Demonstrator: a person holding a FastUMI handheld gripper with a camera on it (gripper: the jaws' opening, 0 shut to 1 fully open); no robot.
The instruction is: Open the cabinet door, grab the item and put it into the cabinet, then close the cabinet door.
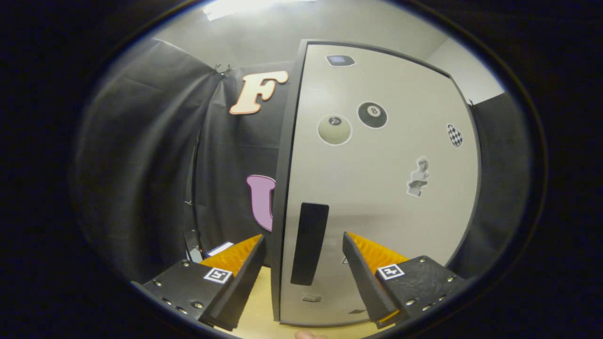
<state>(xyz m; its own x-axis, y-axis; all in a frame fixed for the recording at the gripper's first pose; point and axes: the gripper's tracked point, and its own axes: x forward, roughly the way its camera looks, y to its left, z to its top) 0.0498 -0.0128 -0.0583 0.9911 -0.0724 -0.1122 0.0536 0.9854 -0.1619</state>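
Tongs (304, 263) spread wide, holding nothing, fingers flanking the dark vertical handle (309, 244) of the cabinet door (377, 188). Door is pale, dark-edged, stickered, standing just ahead on the light wooden bench (258, 315).

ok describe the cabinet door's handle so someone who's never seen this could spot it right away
Start at the pale cabinet door with stickers on it, in front of the black cloth wall. Low down near its dark left edge, between the open gripper fingers, is the handle: a tall black rectangle, the door's only plain dark vertical shape.
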